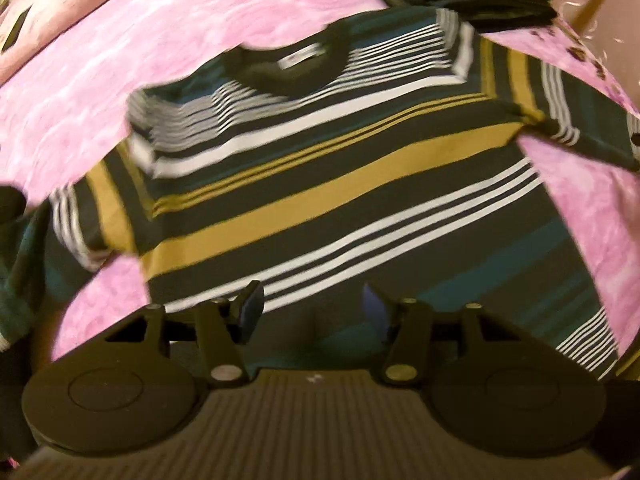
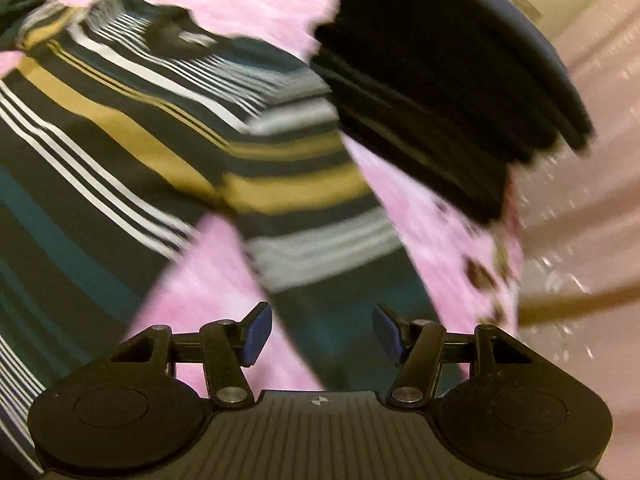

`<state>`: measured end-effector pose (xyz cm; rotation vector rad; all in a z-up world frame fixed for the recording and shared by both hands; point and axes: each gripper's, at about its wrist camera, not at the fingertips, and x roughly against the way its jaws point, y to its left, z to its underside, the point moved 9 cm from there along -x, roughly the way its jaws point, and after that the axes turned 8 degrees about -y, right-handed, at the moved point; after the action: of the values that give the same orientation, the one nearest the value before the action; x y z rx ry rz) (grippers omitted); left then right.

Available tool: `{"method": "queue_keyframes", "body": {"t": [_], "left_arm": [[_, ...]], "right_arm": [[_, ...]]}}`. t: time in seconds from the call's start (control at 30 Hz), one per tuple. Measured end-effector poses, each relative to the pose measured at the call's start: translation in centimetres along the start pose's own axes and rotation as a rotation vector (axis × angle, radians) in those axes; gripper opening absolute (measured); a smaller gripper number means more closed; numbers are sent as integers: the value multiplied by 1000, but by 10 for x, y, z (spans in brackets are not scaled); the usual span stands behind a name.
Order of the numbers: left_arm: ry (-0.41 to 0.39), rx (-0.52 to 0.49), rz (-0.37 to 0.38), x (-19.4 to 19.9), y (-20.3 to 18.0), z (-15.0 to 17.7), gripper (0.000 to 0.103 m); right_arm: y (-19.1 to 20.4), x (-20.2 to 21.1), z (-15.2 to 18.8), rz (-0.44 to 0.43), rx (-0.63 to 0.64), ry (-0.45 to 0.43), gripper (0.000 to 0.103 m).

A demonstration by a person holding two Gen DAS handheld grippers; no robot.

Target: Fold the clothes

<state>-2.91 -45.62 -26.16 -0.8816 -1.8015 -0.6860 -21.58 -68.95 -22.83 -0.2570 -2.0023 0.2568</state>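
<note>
We see the striped dark-green, mustard and white knit shirt point(image 1: 328, 184) smeared by motion blur, its hem hidden behind the left gripper point(image 1: 314, 312). The stack of folded black clothes point(image 2: 440, 112) blurs too, cut off by the frame's top edge.

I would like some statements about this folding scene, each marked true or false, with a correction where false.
1. The striped long-sleeved shirt lies spread on the pink patterned cover. True.
2. The left gripper is shut on the shirt. False: its jaws stand open, holding nothing.
3. A stack of dark folded clothes lies beyond the shirt's sleeve. True.
4. The shirt is plain red. False: it has teal, mustard, white and dark stripes.
5. The right gripper is open above a sleeve. True.
</note>
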Motion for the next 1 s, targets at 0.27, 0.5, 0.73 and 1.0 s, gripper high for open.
{"method": "queue_keyframes", "body": {"t": [0.27, 0.5, 0.73, 1.0], "left_arm": [[37, 159, -17, 20, 94, 64, 51], [87, 187, -24, 36, 128, 142, 52], [117, 327, 106, 48, 114, 226, 52], [180, 387, 174, 32, 65, 284, 46]], "right_arm": [[86, -5, -40, -111, -148, 29, 59], [146, 11, -29, -149, -150, 62, 76], [163, 12, 54, -273, -312, 158, 76], [142, -1, 166, -280, -563, 238, 74]]}}
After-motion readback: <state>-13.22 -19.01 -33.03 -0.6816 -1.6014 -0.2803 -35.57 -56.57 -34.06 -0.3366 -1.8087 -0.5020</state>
